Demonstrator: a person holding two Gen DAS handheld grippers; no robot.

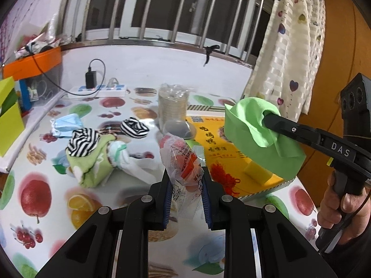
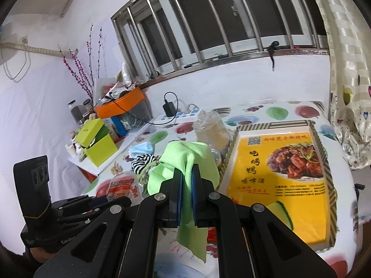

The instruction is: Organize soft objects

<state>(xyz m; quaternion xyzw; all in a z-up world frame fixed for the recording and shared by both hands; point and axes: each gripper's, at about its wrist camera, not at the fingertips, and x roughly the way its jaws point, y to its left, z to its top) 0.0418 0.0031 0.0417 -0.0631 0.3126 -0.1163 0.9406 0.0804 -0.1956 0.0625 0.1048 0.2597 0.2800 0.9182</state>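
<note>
Even indoor light falls from above; the window (image 1: 162, 7) behind its bars is dark, so no daylight enters. The glossy worktop (image 1: 46, 180) shows soft glare and faint shadows. Both fisheye views bend lines strongly and vignette black at corners; distant detail is slightly soft.

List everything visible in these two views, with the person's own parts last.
green cloth: 1, light green, held in the right tongs above the tray
plastic bag: 1, clear with red print, held in the left tongs
striped socks: 2, black and white, mid-table
face mask: 1, blue, left of the socks
sponge: 1, yellow, on the tray
tray: 1, yellow printed, table right
power strip: 1, white, by the wall
left tongs: shut on the bag
right tongs: shut on the cloth
</note>
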